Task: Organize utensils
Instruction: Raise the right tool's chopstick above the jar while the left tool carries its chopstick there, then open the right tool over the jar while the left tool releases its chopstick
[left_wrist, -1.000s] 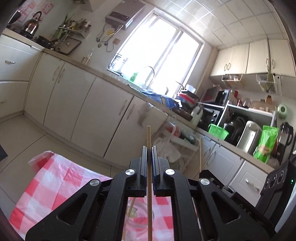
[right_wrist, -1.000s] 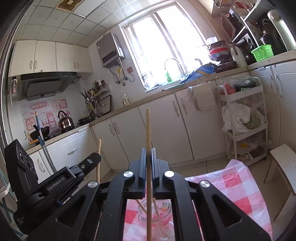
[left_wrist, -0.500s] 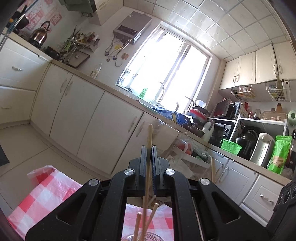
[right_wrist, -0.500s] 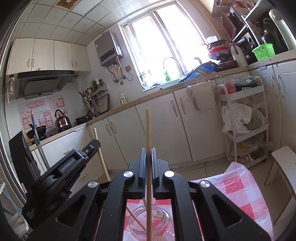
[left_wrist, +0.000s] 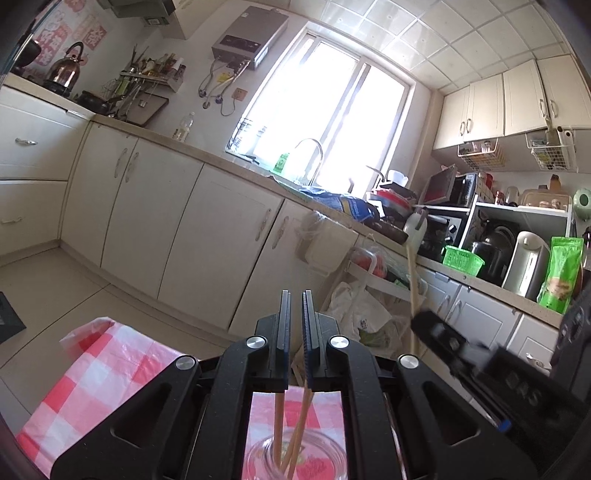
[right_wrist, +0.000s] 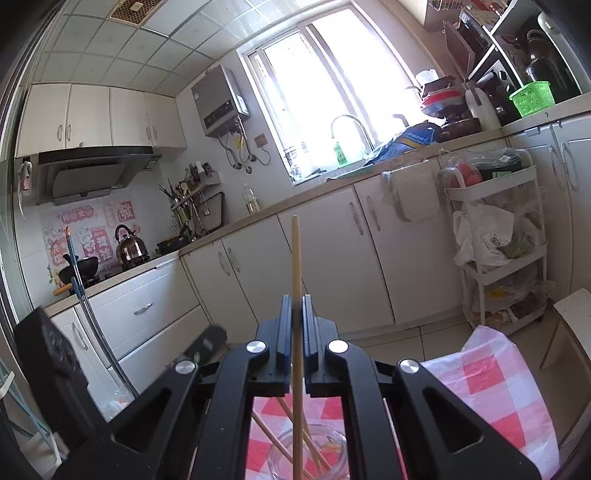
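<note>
My left gripper (left_wrist: 296, 314) hangs just above a clear glass jar (left_wrist: 295, 458) on the red-and-white checked cloth (left_wrist: 92, 369). Its jaws are shut to a thin slit with nothing in it. Wooden chopsticks (left_wrist: 277, 424) lean inside the jar below. My right gripper (right_wrist: 297, 314) is shut on one upright chopstick (right_wrist: 295, 258), whose lower end reaches down into the jar (right_wrist: 306, 458) among other chopsticks. In the left wrist view the right gripper (left_wrist: 443, 339) shows blurred at the right with its chopstick (left_wrist: 412, 288).
A white trolley (right_wrist: 495, 258) with bags stands by the cabinets (right_wrist: 406, 258) beyond the table. A white stool (right_wrist: 572, 321) sits at the right past the cloth. A mop handle (right_wrist: 85, 295) leans at the left. The left gripper's body (right_wrist: 55, 369) is close on the left.
The chopstick that stood between my left jaws is gone from them and chopsticks now show in the jar below. The left gripper has sunk toward the jar. The right gripper still holds its chopstick.
</note>
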